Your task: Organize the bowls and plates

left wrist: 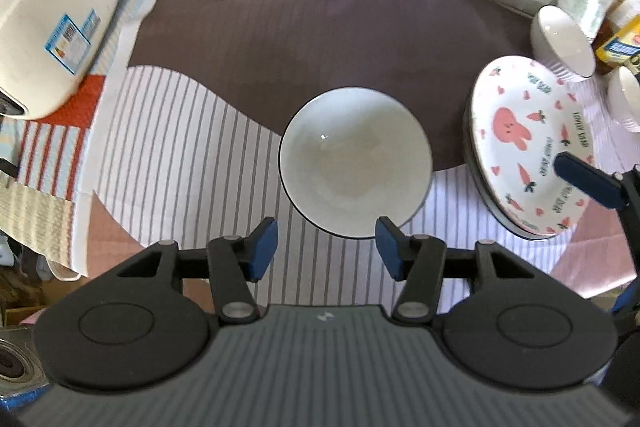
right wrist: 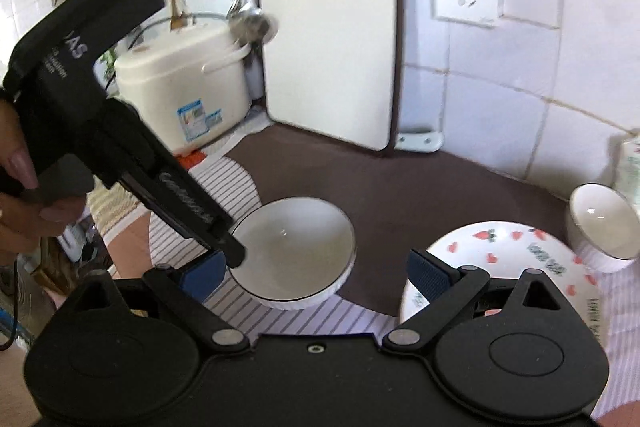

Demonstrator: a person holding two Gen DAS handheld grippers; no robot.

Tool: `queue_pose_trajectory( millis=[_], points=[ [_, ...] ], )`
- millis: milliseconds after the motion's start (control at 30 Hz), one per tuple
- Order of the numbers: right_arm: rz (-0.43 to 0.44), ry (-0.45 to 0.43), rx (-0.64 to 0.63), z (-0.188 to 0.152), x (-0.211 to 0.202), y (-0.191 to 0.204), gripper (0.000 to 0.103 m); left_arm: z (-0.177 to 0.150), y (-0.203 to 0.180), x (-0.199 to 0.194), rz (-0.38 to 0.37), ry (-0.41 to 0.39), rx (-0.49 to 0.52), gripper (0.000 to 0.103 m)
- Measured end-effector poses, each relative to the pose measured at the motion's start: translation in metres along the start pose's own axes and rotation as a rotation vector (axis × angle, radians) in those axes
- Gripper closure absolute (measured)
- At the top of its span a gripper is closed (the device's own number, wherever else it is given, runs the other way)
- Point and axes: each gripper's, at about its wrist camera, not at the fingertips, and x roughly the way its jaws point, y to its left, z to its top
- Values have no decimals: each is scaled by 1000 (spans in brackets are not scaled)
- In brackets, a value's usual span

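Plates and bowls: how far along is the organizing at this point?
Done: the rabbit-print plate tops a plate stack, and a white bowl sits alone on the cloth. In hand: nothing; left tool and right tool are open. Left: two bowls near the wall remain unstacked.

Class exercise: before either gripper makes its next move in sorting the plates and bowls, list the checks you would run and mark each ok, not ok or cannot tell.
1. Left gripper empty, jaws apart: ok.
2. White bowl upright on the striped cloth, free of both grippers: ok.
3. Right gripper open, nothing between its pads: ok.
4. Rabbit plate seated flat on the plate beneath: cannot tell.
5. Small bowl by the wall upright: not ok, it leans.
6. Bowl empty: ok.
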Motion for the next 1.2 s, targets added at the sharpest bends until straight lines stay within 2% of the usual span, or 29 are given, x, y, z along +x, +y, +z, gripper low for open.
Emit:
queue_pose_trajectory(
  millis=[200, 400, 600, 667, 733, 833, 933, 1067, 1200],
  points=[
    [-43, -55, 110, 9, -39, -35, 4, 1, -14, -38, -28, -50, 15, 46],
    [-69, -30, 256, 2, -60, -82, 7, 7, -38, -64, -32, -83, 23, 41],
    [-97, -60, 268, -5, -90, -115, 10, 13, -71, -78, -26, -117, 28, 37],
    [-83, -68, 270, -4, -102, -130, 15, 14, -86, -80, -20, -119, 48, 37],
    [-76, -81, 279, -4, -114, -146, 17, 16, -101, -83, 0, -134, 60, 37],
    [-84, -95, 287, -4, -132, -169, 17, 19, -123, -87, -8, -156, 76, 37],
    [-102, -92, 285, -4, -144, -192, 17, 21, -149, -86, -7, -188, 107, 32],
    [-150, -61, 291, -2, -145, -222, 17, 31, -183, -74, 20, -214, 135, 28],
    [-126, -43, 315, 2, -139, -251, 17, 49, -210, -53, 29, -246, 138, 25]
  ],
)
